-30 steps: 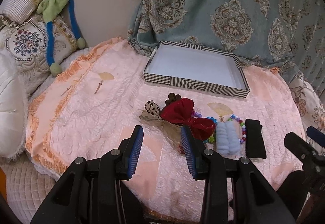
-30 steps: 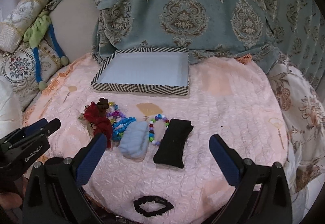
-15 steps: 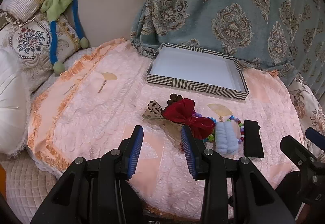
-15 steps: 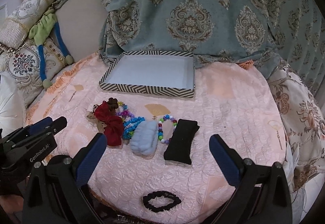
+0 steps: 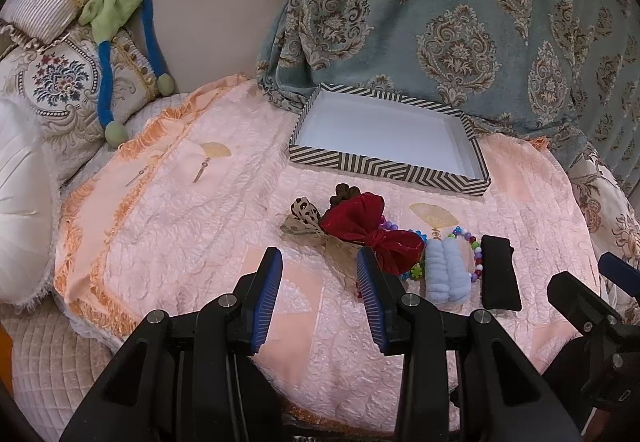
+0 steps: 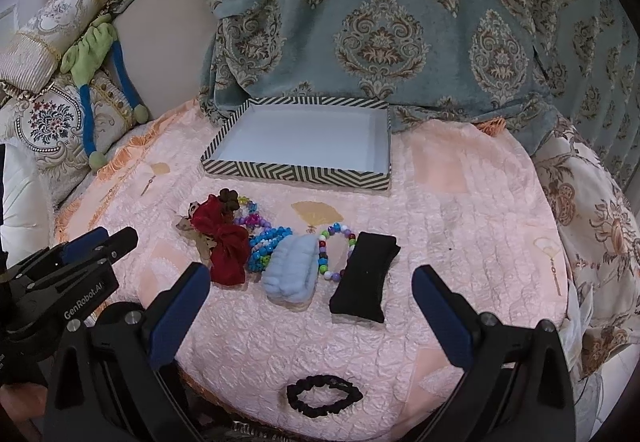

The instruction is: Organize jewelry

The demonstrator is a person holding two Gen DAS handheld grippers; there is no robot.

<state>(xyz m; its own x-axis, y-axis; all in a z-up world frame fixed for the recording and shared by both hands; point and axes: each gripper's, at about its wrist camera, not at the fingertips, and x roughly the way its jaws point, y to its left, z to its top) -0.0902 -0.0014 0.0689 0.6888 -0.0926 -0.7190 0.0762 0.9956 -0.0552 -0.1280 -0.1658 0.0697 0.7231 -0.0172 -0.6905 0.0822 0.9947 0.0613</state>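
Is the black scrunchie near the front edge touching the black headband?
Apart. The right wrist view shows bare pink cloth between the scrunchie and the headband.

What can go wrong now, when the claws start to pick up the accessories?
The red bow lies over the beaded bracelets, so lifting it may drag them along. The black scrunchie sits near the quilt's front edge and might be knocked off. Both claws, left and right, are open and empty.

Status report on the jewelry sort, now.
Left tongs open, empty. Right tongs open wide, empty. Striped box holds nothing; red bow, bead bracelets, blue scrunchie, black pouch in a row before it. Nothing blocks the box.
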